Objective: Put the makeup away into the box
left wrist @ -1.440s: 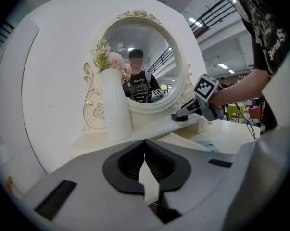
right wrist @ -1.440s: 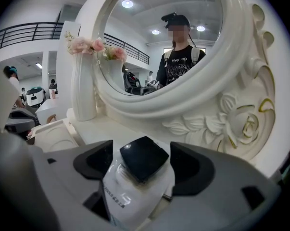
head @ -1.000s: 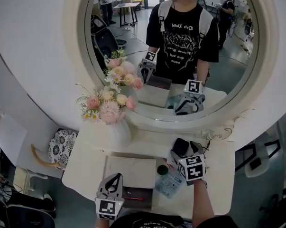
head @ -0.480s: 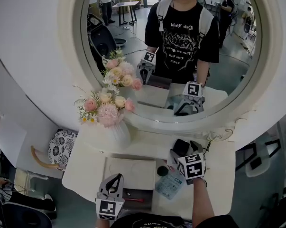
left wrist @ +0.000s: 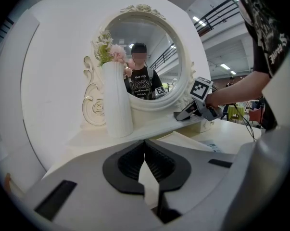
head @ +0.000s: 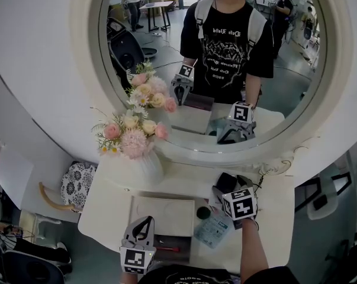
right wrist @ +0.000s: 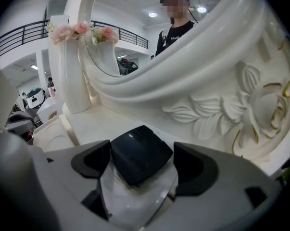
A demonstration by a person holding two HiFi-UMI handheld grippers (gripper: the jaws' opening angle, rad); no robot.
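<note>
Black compact lies flat between the right gripper's wide-open fingers, not yet clamped; the left gripper, closed on nothing, hangs nearer the box.

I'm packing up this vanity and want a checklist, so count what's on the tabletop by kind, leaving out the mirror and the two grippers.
Black compact: 1
Small dark round pot: 1
Printed packet: 1
Red stick, lying in the box: 1
Box: 1
White vase of flowers: 1
Total: 6
</note>
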